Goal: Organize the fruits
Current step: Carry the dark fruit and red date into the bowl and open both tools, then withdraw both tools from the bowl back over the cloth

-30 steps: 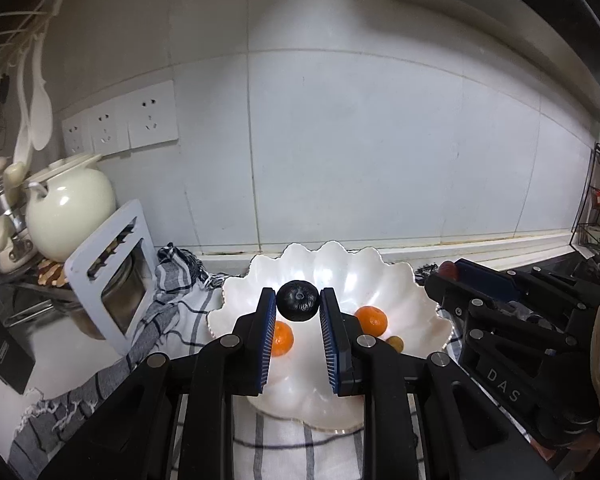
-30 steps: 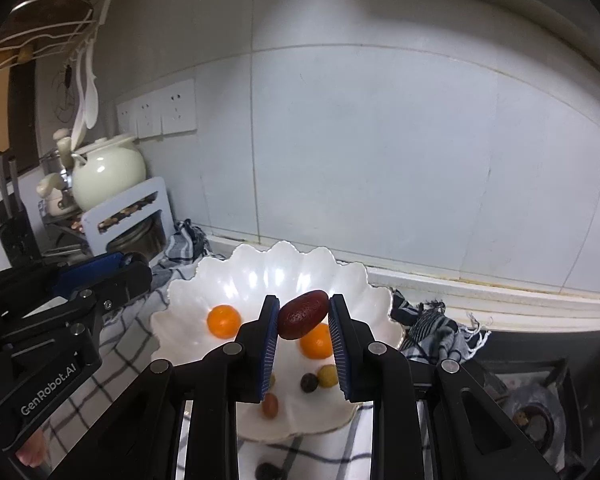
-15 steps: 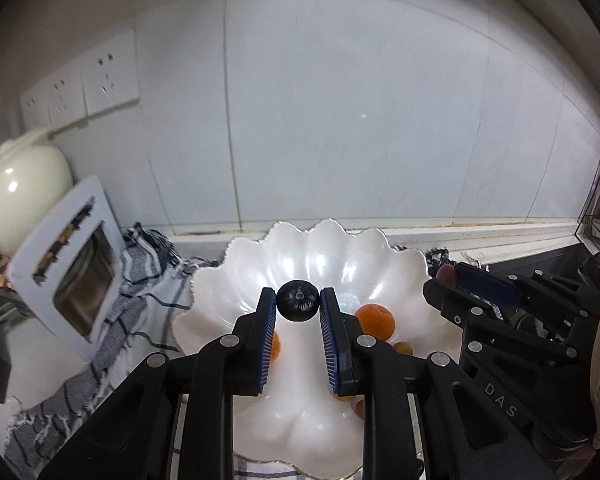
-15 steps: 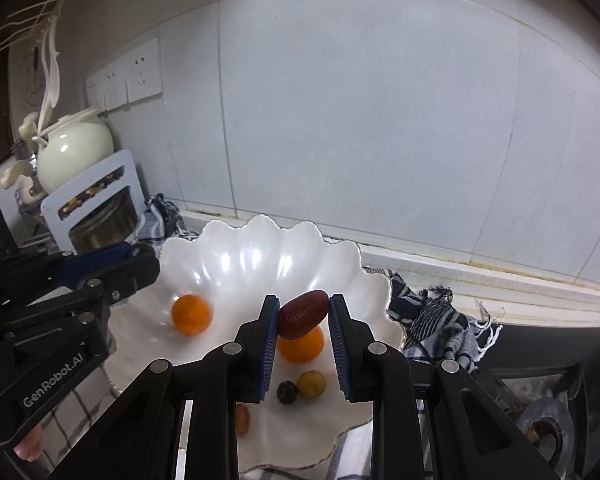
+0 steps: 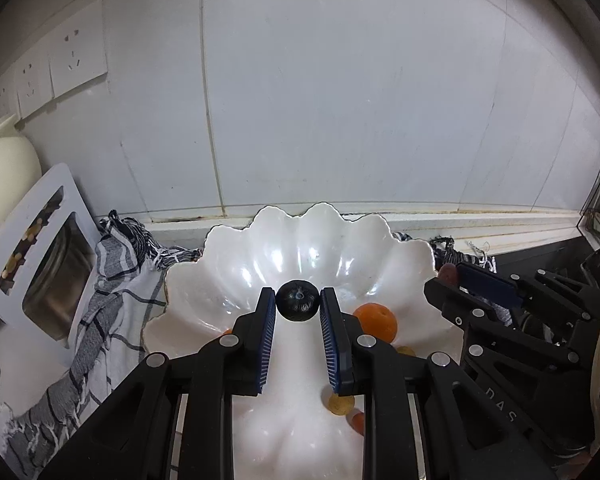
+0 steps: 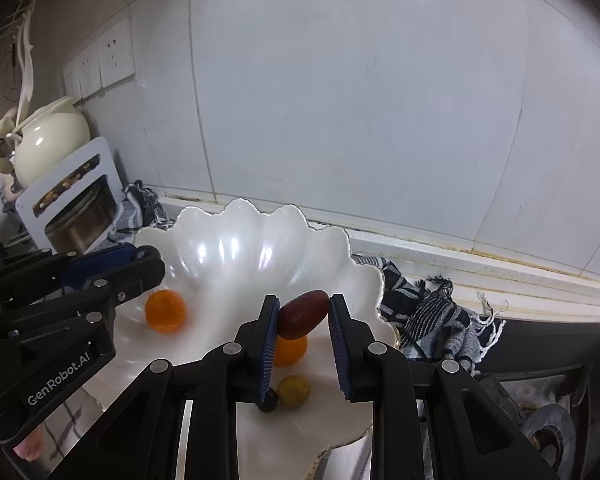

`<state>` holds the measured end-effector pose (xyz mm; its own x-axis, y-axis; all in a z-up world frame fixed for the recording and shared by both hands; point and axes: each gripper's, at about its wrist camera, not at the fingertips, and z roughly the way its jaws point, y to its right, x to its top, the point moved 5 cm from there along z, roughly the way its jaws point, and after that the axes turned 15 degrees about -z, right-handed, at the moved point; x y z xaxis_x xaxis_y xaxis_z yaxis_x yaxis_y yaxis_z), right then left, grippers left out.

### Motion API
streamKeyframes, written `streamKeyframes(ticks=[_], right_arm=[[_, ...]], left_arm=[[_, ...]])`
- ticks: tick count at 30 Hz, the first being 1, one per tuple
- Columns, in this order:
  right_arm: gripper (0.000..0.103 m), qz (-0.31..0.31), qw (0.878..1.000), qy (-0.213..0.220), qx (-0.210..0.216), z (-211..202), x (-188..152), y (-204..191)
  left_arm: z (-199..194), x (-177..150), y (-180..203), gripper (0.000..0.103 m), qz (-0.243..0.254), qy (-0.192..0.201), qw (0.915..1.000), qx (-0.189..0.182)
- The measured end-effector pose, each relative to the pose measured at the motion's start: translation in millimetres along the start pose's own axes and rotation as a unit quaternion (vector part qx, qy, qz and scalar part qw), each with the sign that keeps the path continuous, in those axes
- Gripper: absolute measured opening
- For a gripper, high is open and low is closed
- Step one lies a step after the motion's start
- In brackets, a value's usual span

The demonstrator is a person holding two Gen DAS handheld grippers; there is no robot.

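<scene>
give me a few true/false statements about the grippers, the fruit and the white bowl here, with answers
1. The left gripper is shut on a dark round fruit. True.
2. The right gripper is empty. False: it is shut on a reddish-brown oval fruit.
3. The scalloped white bowl has no fruit in it. False: two orange fruits and a small yellowish fruit lie in it, among others.
4. Both held fruits are above the bowl. True.
5. The bowl sits on a checked cloth. True.
6. A cream teapot stands right of the bowl in the right wrist view. False: it is to the left, by the wall sockets.
</scene>
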<state>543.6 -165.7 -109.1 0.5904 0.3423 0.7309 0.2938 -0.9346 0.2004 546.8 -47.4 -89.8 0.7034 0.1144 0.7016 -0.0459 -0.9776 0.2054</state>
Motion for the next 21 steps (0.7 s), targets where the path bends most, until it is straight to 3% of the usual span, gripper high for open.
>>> streamKeyframes(ticks=[12, 14, 21], right_arm=[[0.037, 0.006, 1.0, -0.009, 0.003, 0, -3, 2], [0.043, 0.005, 1.0, -0.008, 0.001, -4, -3, 2], [0.046, 0.005, 1.0, 0.014, -0.005, -29, -3, 4]], left_arm=[[-5, -2, -2, 0.058, 0.007, 0.007, 0.9996, 0.026], [-10, -2, -3, 0.062, 0.004, 0.012, 0.9994, 0.031], [-39, -2, -8, 0.068, -0.006, 0.035, 0.9981, 0.049]])
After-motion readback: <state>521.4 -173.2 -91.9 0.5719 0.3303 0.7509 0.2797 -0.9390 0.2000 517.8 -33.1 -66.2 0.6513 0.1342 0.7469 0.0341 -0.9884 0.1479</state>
